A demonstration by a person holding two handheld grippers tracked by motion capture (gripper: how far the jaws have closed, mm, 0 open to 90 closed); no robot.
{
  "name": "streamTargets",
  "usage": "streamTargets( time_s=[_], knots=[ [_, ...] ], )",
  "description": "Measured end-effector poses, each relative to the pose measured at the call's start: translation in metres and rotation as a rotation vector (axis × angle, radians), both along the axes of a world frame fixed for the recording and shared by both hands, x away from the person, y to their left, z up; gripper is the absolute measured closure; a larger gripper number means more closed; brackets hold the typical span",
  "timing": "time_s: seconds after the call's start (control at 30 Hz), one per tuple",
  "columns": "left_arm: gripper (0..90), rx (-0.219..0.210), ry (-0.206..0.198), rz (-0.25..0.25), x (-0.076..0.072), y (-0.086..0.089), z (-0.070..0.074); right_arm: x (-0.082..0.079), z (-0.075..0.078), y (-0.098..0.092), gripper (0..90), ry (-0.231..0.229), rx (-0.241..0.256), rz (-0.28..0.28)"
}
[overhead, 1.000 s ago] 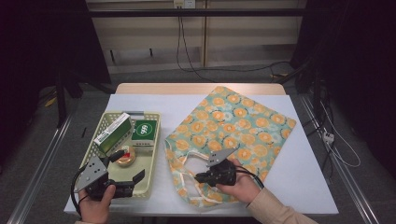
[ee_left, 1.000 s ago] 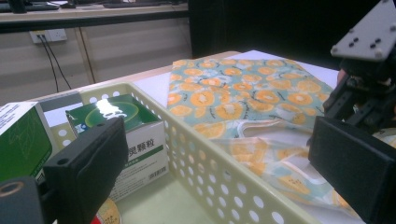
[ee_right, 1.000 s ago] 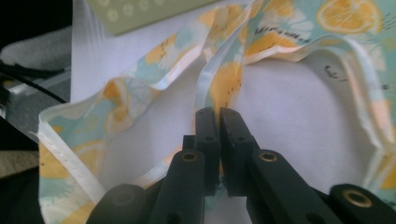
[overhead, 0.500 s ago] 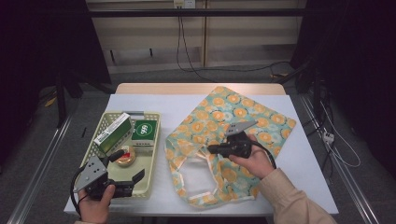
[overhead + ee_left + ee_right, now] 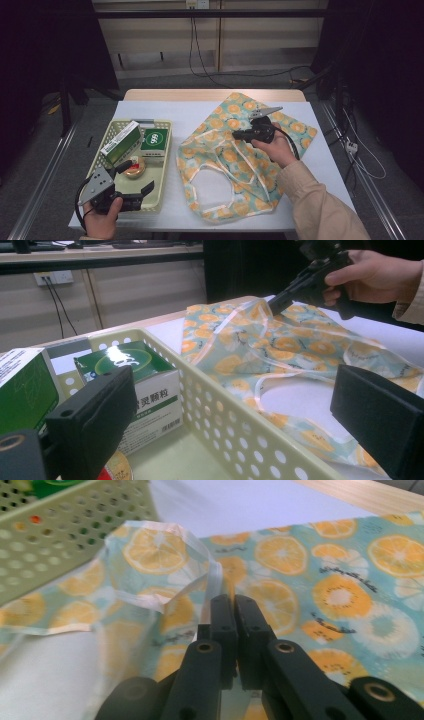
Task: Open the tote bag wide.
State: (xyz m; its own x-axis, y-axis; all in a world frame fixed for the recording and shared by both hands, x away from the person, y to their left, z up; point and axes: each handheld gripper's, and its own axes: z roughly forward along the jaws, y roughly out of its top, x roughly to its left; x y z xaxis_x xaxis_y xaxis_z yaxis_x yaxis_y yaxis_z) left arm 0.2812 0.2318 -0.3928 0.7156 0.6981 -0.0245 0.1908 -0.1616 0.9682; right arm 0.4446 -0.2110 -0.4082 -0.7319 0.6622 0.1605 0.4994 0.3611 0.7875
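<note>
Left gripper (image 5: 134, 192): black body, two blocky black jaws with flat matte faces; a round hole at the jaw base at 7 o'clock in the left gripper view. Grey three-cornered plate (image 5: 96, 182) on top, small dark screw dots on it. Black cable (image 5: 78, 205) loops off at 9 o'clock of the hand.

Right gripper (image 5: 234, 611): black, narrow jaws on two arms with brass-ringed pivot holes. Grey plate (image 5: 264, 111) at its 12 o'clock; black cable (image 5: 289, 141) trails beside the wrist.

Right forearm wears a beige sleeve (image 5: 315, 200), cuff loosely creased.

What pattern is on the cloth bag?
Orange slices on light teal, on the bag; clearest in the right gripper view.
</note>
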Motion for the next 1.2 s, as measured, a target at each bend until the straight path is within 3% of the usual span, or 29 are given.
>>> streamTargets(
  time_s=[0.13, 0.23, 0.33, 0.37, 0.43, 0.57, 0.77, 0.9, 0.97, 1.2],
  knots=[
    [4.5, -0.002, 0.0, 0.001, 0.0, 0.0, 0.0, 0.006, -0.011, -0.002, 84.9, 0.012, -0.025, -0.022],
    [4.5, -0.003, 0.001, 0.002, 0.0, 0.0, 0.0, 0.004, -0.016, -0.003, 77.7, 0.001, -0.038, -0.044],
    [4.5, -0.002, 0.001, 0.001, 0.0, 0.0, 0.0, -0.001, -0.017, -0.005, 60.6, -0.019, -0.062, -0.086],
    [4.5, -0.002, 0.0, 0.001, 0.0, 0.0, 0.0, -0.004, -0.016, -0.006, 60.4, -0.027, -0.054, -0.083],
    [4.5, -0.003, 0.0, 0.003, 0.0, 0.001, 0.0, -0.012, -0.013, -0.008, 49.9, -0.032, -0.027, -0.081],
    [4.5, -0.002, 0.001, 0.006, 0.0, 0.001, 0.0, -0.04, -0.011, -0.004, 37.9, -0.026, -0.029, -0.028],
    [4.5, 0.002, 0.002, 0.005, -0.001, 0.0, 0.0, -0.081, -0.018, 0.001, 28.4, -0.04, -0.005, 0.03],
    [4.5, 0.002, 0.0, 0.003, -0.001, 0.0, 0.0, -0.096, -0.027, 0.005, 20.8, -0.043, -0.039, 0.054],
    [4.5, -0.003, -0.004, 0.003, -0.001, 0.0, 0.001, -0.1, -0.031, 0.005, 16.4, -0.024, -0.016, 0.079],
    [4.4, -0.003, -0.007, -0.01, -0.001, -0.002, 0.001, -0.107, -0.034, 0.014, 34.3, -0.049, -0.046, 0.1]
  ],
)
